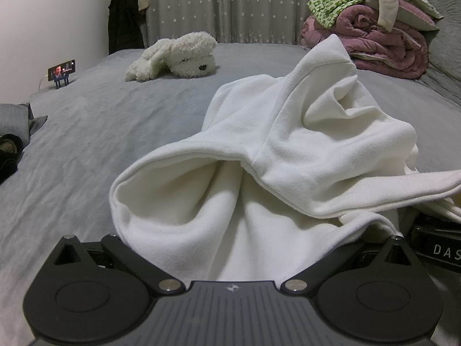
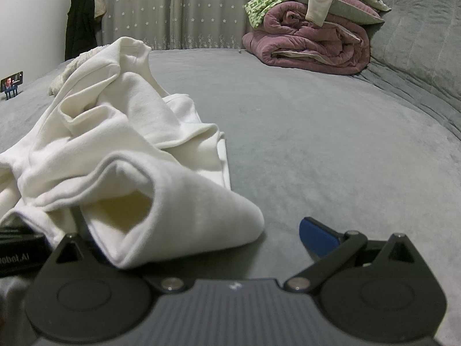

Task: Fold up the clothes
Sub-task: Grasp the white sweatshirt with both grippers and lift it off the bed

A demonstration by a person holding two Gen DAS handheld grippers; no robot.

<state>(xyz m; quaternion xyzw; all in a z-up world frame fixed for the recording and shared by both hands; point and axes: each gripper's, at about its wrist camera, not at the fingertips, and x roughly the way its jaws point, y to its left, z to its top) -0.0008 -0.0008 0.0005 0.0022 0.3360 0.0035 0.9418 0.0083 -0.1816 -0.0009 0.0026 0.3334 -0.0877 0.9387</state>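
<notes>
Bed: grey cover (image 2: 317, 144), laundry pile (image 2: 311, 28) upper right
Garment: white top (image 1: 273, 144) lay bunched mid-frame
Left tongs (image 1: 230, 248): fingers buried in cloth, state unclear
Right tongs (image 2: 201, 248): spread wide, blue pad (image 2: 317, 239) free
Advice: pinch one hem layer, pull flat

pretty clearly someone's bedroom at home: a big bed under a grey plush bedspread (image 2: 302, 132), a fluffy cream stuffed dog (image 1: 175, 57) lying on it, a rolled mauve quilt (image 2: 311, 46) with loose clothes piled on top, pale star-print curtains (image 1: 230, 5) behind, a dark coat (image 1: 124, 14) hanging by the white wall, and a small phone on a stand (image 1: 62, 70) playing video
</notes>
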